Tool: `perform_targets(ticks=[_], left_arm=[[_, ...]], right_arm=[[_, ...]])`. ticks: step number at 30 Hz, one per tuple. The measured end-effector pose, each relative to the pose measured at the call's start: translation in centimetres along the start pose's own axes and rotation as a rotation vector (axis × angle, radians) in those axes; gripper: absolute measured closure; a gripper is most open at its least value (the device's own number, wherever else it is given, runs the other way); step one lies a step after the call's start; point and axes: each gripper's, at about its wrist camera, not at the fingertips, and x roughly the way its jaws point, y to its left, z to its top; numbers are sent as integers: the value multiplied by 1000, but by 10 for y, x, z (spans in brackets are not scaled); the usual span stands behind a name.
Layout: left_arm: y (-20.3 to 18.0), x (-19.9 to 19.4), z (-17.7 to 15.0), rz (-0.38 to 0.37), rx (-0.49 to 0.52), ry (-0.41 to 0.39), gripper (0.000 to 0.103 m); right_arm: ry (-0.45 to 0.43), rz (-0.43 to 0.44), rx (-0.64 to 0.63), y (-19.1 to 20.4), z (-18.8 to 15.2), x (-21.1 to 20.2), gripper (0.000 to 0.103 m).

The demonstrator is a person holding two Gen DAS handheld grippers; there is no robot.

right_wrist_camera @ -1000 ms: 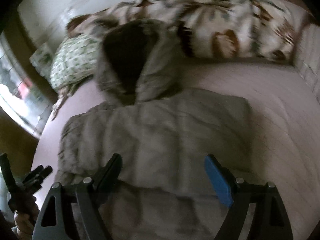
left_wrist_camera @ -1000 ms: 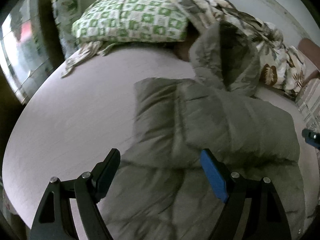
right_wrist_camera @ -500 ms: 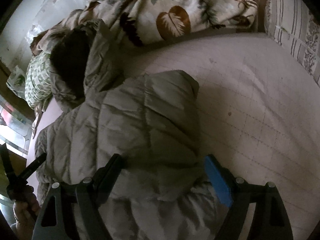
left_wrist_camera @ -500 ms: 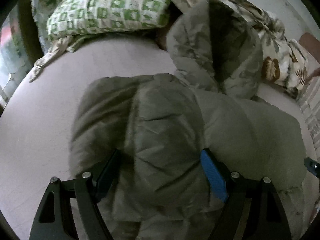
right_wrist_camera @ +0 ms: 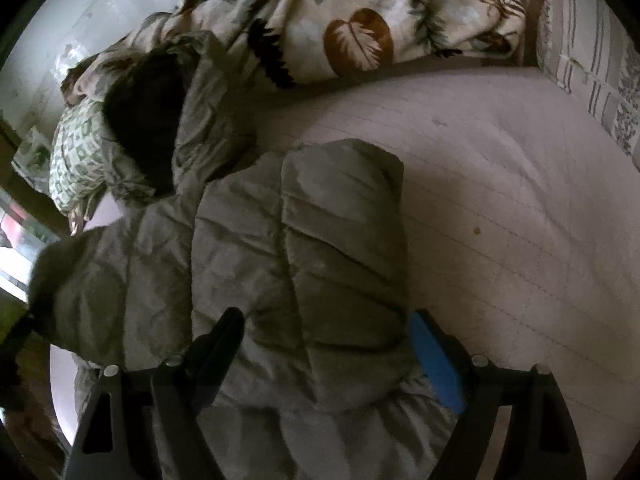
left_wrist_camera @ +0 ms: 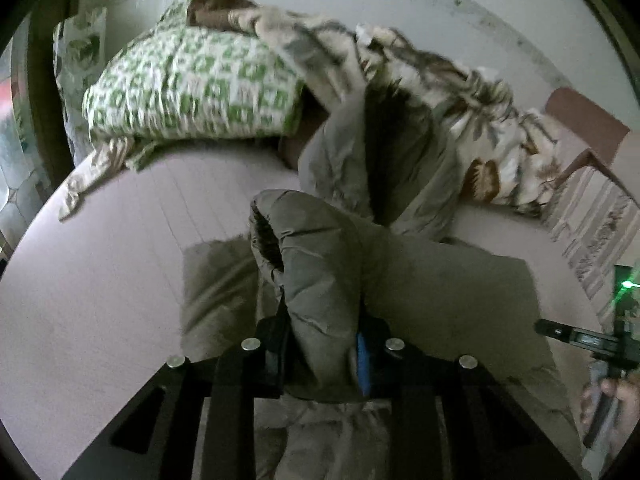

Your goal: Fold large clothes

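A grey-green padded jacket [left_wrist_camera: 440, 292] with a dark-lined hood [left_wrist_camera: 392, 152] lies on the pale bed. My left gripper [left_wrist_camera: 320, 352] is shut on a fold of the jacket's sleeve [left_wrist_camera: 316, 264] and holds it raised above the body, cuff opening facing left. In the right wrist view the jacket [right_wrist_camera: 280, 240] lies flat, its right sleeve folded over the body. My right gripper [right_wrist_camera: 328, 340] is open, its jaws straddling the lower part of that fold, the blue pad [right_wrist_camera: 436, 364] at the fold's right edge.
A green-and-white patterned pillow [left_wrist_camera: 192, 84] lies at the bed's far left. A leaf-print blanket [right_wrist_camera: 380, 20] is heaped along the wall behind the hood. A striped cushion [right_wrist_camera: 592, 56] stands at the far right. Bare mattress [right_wrist_camera: 520, 220] lies right of the jacket.
My left gripper has closed on the jacket sleeve and lifted it over the body. My right gripper has stayed open over the folded right side, moving slightly closer.
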Motion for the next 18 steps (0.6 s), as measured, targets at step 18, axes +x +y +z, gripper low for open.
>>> perform_targets(ticks=[18], left_arm=[[38, 40, -59, 57, 49, 159, 76]], right_arm=[[64, -39, -131, 47, -24, 30, 15]])
